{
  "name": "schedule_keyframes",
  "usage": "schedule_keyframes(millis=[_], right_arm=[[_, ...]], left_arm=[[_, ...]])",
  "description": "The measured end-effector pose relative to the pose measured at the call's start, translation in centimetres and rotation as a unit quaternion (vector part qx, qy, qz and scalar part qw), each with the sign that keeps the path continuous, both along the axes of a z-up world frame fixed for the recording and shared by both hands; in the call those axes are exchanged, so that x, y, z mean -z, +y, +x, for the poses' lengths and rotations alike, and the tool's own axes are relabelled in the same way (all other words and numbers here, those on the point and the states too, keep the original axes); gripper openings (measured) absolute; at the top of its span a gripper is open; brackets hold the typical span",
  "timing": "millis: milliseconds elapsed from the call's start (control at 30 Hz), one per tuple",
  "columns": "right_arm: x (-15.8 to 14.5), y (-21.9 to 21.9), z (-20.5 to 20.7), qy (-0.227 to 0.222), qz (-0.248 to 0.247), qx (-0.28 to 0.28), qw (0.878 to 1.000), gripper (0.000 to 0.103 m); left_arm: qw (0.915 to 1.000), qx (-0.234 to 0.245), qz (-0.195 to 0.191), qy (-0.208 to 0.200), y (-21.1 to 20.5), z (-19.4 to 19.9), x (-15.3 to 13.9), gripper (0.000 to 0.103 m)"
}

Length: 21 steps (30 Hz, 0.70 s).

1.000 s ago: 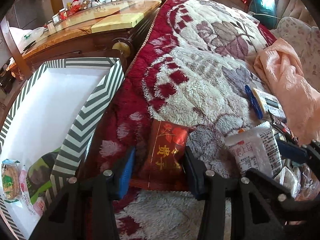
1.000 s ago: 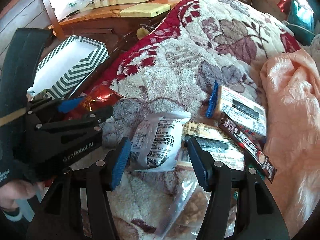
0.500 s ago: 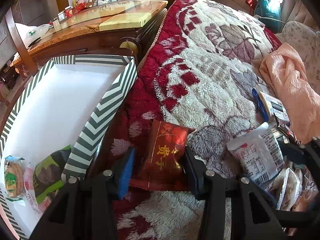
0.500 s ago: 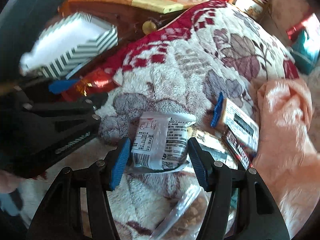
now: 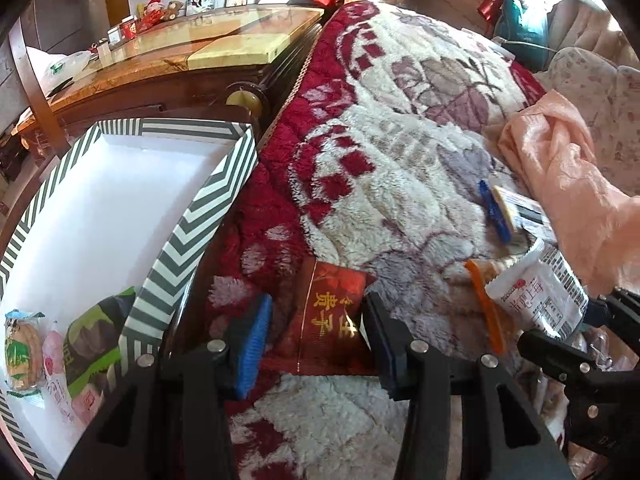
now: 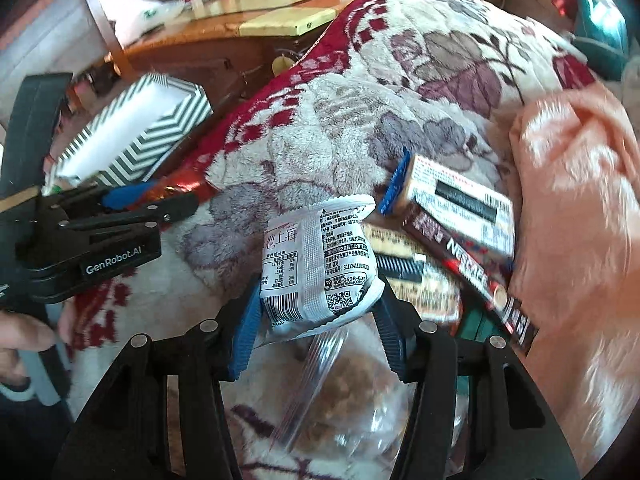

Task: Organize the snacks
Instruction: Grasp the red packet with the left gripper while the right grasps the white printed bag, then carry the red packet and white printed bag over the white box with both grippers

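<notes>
Between my right gripper's [image 6: 316,324] closing fingers sits a white snack packet [image 6: 320,264], my left gripper [image 5: 316,340] clamps a red packet [image 5: 328,316], the striped box [image 5: 192,232] beyond its left finger holds few snacks, and several wait on the blanket [image 5: 400,152].

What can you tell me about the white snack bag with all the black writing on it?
The white snack packet is a small, puffy pillow bag of shiny plastic with crimped ends. Its back faces the right wrist camera: black print, a nutrition table, a barcode and a QR code. It stands tilted between the right gripper jaws, which are closing on its lower end. It sits above a clear bag of brown snacks on the fluffy blanket.
</notes>
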State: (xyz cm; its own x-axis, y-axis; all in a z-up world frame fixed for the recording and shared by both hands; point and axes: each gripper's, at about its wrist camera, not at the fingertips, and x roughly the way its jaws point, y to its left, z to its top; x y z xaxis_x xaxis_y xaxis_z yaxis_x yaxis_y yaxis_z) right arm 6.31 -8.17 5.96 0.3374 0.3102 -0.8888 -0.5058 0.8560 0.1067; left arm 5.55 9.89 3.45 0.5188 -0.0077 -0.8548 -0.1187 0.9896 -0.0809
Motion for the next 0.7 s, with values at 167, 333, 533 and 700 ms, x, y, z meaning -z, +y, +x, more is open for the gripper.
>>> schedule_keyframes(millis=[167,333,533,700], right_arm=[[-0.4,-0.2,-1.1,-0.003,0.013,0.002,1.0,0.053],[-0.5,-0.6,-1.9,0.001,0.022,0.008,1.0,0.053],[-0.2,-1.4,-2.4,0.008,0.029,0.013,0.999,0.053],[0.0,-1.7,-2.3,0.012,0.038,0.016,0.999,0.053]], left_arm=[[0.9999,0.006,-0.01,0.001,-0.1,-1.2,-0.2,0.046],[0.9991,0.018,-0.037,0.009,0.4,-1.7,0.4,0.047],[0.9987,0.019,-0.046,0.011,0.8,-1.4,0.9,0.053],[0.9987,0.02,-0.045,0.011,0.6,-0.6,1.1,0.05]])
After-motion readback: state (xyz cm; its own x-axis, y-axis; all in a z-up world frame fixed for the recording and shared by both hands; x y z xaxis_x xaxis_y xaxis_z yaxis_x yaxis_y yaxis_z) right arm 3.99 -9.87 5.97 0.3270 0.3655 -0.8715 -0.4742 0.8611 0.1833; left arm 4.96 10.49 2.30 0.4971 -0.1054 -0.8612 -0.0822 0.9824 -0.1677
